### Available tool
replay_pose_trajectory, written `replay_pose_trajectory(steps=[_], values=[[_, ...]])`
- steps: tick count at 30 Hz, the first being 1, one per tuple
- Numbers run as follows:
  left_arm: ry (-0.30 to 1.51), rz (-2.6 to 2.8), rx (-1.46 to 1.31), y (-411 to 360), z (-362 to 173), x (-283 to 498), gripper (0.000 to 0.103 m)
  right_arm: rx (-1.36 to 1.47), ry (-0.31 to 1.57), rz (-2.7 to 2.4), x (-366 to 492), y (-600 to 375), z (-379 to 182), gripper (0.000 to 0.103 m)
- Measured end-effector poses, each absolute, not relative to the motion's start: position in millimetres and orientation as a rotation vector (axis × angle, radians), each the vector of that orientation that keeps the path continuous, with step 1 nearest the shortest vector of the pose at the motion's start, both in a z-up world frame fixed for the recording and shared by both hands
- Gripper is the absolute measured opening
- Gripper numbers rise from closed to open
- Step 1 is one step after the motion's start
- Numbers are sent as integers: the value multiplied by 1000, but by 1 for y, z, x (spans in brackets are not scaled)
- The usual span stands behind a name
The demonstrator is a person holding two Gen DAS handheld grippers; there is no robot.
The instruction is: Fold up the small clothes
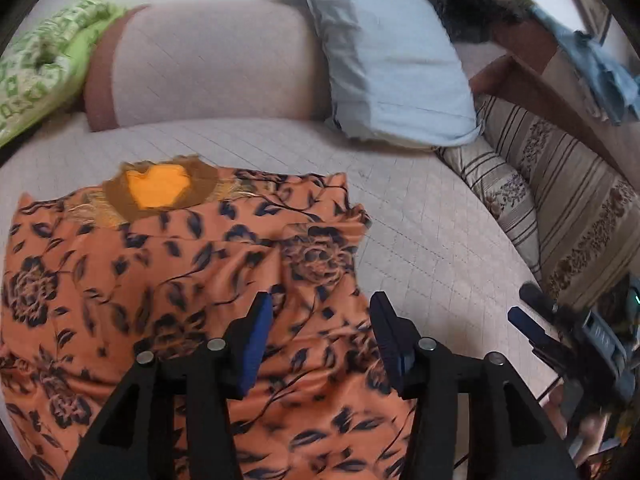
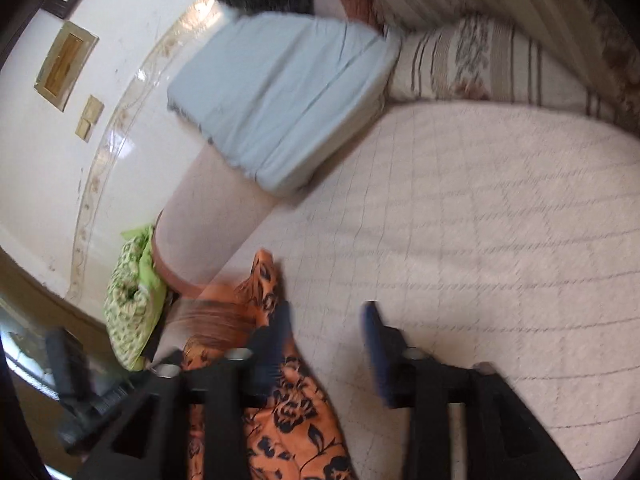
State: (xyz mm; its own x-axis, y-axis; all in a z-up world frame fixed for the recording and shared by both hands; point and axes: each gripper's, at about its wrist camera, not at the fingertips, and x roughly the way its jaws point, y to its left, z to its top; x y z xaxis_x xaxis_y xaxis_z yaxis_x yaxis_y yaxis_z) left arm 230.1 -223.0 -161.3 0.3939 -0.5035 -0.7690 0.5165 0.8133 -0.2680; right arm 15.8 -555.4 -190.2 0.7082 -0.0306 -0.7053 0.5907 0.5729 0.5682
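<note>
A green patterned pillow (image 1: 36, 68) sits at the far left beside a pink bolster (image 1: 208, 64). An orange floral garment (image 1: 172, 280) lies flat on the near left of the quilted pink bed cover (image 1: 420, 216), its long axis running near to far, neckline (image 1: 158, 188) at the far end. The left gripper (image 1: 320, 320) hangs above it, jaws apart, gripping nothing. Right of it, the right gripper (image 2: 326, 328) is likewise parted and empty at the garment's right edge. A pale blue pillow (image 1: 392, 64) and a striped cushion (image 1: 560, 184) lie far right.

Counted: one orange floral garment (image 1: 192, 280); one pale blue pillow (image 1: 400, 64); one green patterned cushion (image 1: 36, 68); one striped cushion (image 1: 504, 188); two grippers, left (image 1: 320, 312) and right (image 2: 326, 320).
</note>
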Motion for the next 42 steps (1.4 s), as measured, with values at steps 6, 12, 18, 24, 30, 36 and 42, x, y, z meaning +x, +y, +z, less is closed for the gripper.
replay_pose_trajectory(steps=[6, 12, 18, 24, 30, 36, 42], values=[[721, -412, -29, -113, -133, 229, 80, 855, 717, -353, 26, -530, -198, 76], [769, -105, -152, -14, -171, 263, 80, 816, 812, -301, 54, -482, -222, 74], [806, 0, -190, 24, -174, 310, 80, 636, 853, -324, 90, -446, -213, 74], [948, 12, -264, 52, -208, 355, 80, 395, 1003, -395, 181, -411, -212, 75], [1066, 24, -40, 28, -243, 371, 80, 206, 1206, -582, 249, -392, -257, 76], [1037, -12, 24, 22, -240, 361, 41, 379, 1184, -650, 220, -427, -268, 25], [979, 27, 57, 17, -223, 346, 3, 621, 1084, -607, 151, -469, -256, 5]])
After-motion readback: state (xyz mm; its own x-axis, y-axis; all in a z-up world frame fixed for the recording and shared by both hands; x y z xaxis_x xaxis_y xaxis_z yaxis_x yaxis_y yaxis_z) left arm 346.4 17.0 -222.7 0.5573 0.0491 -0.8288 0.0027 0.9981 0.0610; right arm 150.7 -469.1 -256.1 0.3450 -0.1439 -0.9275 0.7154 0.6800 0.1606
